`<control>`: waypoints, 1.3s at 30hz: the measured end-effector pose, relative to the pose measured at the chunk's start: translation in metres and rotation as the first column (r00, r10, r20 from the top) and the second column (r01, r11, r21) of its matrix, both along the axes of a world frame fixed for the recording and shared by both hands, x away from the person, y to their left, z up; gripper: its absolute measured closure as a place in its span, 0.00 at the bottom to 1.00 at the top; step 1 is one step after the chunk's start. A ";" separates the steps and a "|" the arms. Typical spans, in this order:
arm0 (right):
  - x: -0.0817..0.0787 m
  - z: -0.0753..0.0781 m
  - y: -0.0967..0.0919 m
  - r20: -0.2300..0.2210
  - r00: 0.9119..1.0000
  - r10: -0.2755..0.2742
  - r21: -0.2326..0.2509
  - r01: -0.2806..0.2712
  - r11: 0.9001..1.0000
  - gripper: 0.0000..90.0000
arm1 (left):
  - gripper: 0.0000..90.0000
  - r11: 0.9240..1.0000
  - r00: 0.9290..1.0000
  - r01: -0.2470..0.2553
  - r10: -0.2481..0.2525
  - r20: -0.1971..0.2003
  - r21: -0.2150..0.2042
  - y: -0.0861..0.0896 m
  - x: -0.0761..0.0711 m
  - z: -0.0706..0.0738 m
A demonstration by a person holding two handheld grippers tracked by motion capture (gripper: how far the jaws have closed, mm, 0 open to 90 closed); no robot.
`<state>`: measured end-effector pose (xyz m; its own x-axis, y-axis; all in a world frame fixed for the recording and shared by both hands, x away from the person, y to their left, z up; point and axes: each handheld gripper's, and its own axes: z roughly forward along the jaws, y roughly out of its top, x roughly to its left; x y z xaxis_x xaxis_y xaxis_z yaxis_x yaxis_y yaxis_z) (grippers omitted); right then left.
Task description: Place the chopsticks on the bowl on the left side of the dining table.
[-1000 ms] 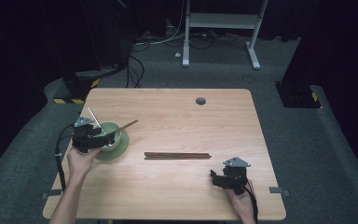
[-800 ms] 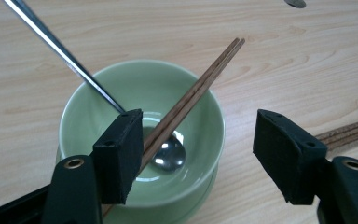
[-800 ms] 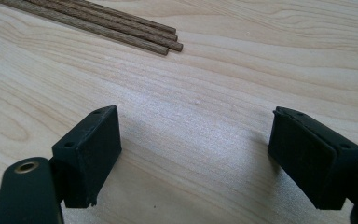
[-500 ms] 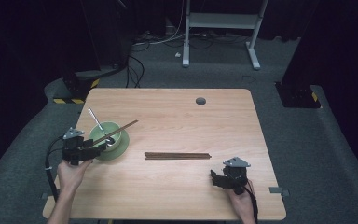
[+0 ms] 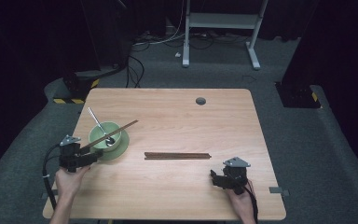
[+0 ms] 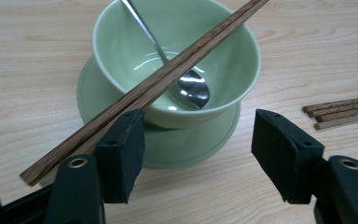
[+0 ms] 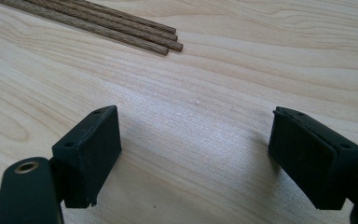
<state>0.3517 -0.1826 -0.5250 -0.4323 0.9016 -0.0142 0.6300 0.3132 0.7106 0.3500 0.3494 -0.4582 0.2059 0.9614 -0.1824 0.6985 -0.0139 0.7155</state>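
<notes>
Item: pair of chopsticks (image 6: 168,77) laid across green bowl (image 6: 121,56) on saucer (image 6: 191,144), spoon (image 6: 193,91) inside; near end overhangs towards the desk's (image 5: 177,112) left edge.
Left tool (image 6: 196,154): spread, pinching nothing, one jaw just beside the chopsticks' near end, contact uncertain.
Right tool (image 7: 196,154): spread, empty, resting low over bare desk, near a second chopstick bundle (image 7: 121,28).
Risk: a nudge from that jaw would likely roll the pair off the rim or tip the bowl.
Room: open desk centre and far side; little margin at left edge.
</notes>
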 end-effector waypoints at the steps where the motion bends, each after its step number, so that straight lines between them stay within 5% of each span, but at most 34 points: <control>1: 0.000 0.000 0.000 0.000 1.000 0.000 0.000 0.000 1.000 0.18 | 0.39 1.000 1.000 -0.007 0.007 -0.002 -0.004 0.001 0.000 -0.001; 23: 0.000 0.000 0.000 -0.001 1.000 0.001 0.000 -0.001 1.000 0.18 | 0.37 0.994 0.993 -0.111 0.111 -0.027 -0.023 0.021 0.010 -0.006; 39: 0.000 0.000 0.000 0.000 1.000 0.000 0.000 0.000 1.000 0.18 | 0.36 0.991 0.991 -0.128 0.128 -0.029 -0.024 0.026 0.030 -0.002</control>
